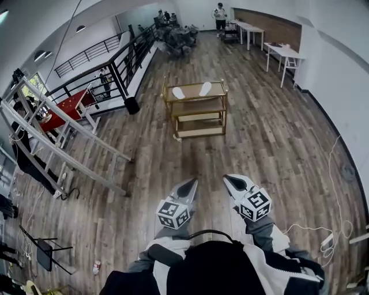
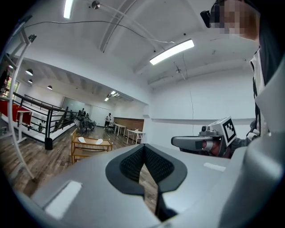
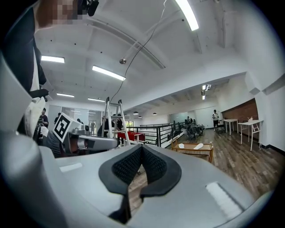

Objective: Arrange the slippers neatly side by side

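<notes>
- Together, our left tool (image 1: 191,185) and right tool (image 1: 232,181) point level across the room, side by side. Each has its jaws closed on nothing.
- Ahead of us, well apart from both tools, a wooden rack (image 1: 199,131) stands on the plank floor (image 1: 271,150).
- On its top shelf we see two white slippers, the left slipper (image 1: 179,92) and the right slipper (image 1: 205,88), lying apart with bare wood between them.
- To our left, an aluminium ladder (image 1: 63,135) sits near a black railing (image 1: 124,57).
- At the room's far end, a person (image 1: 219,14) stands by white tables (image 1: 253,30).
</notes>
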Motion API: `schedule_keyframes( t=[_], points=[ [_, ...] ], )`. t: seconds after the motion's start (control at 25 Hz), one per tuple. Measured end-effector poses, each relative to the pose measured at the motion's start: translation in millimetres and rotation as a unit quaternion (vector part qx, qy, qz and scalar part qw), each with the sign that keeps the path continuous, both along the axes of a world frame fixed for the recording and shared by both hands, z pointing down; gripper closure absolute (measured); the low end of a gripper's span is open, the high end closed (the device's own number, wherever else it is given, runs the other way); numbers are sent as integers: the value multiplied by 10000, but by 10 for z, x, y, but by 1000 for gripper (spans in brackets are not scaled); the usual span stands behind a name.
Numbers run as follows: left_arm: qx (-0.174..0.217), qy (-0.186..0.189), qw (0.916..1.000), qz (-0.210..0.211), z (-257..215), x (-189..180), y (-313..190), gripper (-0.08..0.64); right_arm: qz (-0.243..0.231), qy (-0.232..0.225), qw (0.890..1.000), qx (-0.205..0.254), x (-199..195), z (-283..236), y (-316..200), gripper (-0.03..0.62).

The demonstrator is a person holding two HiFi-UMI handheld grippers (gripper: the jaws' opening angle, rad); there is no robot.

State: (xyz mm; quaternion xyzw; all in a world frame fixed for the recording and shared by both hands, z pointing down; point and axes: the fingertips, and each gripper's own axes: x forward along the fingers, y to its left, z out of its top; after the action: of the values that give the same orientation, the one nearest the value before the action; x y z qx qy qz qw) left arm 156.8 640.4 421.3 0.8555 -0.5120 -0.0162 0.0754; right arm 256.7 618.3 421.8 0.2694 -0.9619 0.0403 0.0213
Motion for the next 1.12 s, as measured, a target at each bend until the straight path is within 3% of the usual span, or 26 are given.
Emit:
schedule_keyframes(
  t=[0.2, 0.68, 1.12],
  points=[
    [-205, -87, 9997, 25, 93, 36, -182, 548, -9, -209, 9997, -141, 24, 73, -164, 589],
    [-200, -31, 9991, 366, 195, -88, -1132, 548, 108, 18, 9998, -162, -217, 242, -951, 589],
    [-118, -26, 9950, 990, 100, -670, -2335, 548, 472, 161, 9987, -78, -930, 114, -2130, 589]
  ],
)
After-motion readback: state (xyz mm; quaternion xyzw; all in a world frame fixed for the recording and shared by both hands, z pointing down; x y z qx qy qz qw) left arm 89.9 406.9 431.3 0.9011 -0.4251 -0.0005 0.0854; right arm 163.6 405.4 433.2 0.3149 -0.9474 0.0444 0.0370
